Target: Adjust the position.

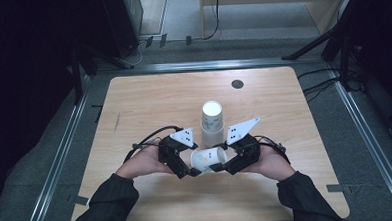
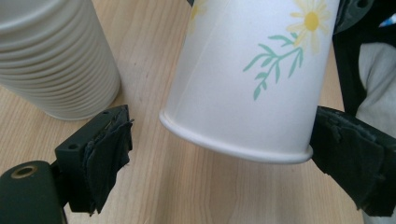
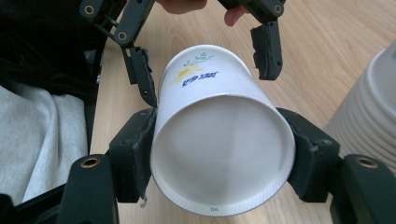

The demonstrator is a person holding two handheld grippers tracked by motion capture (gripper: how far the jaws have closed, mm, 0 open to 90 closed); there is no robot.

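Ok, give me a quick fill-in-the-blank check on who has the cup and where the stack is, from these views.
1. The right gripper is shut on the base end of the paper cup, which lies on its ____.
2. The left gripper has its jaws ____ around the cup's rim end, a gap showing at one pad.
3. The stack of cups stands on the wooden ____ just beyond the grippers.

Missing words: side; open; table

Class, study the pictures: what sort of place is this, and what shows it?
Probably a lab or recording workspace: a bare wooden table inside a metal frame, cables on the floor, and dark stand legs around it.
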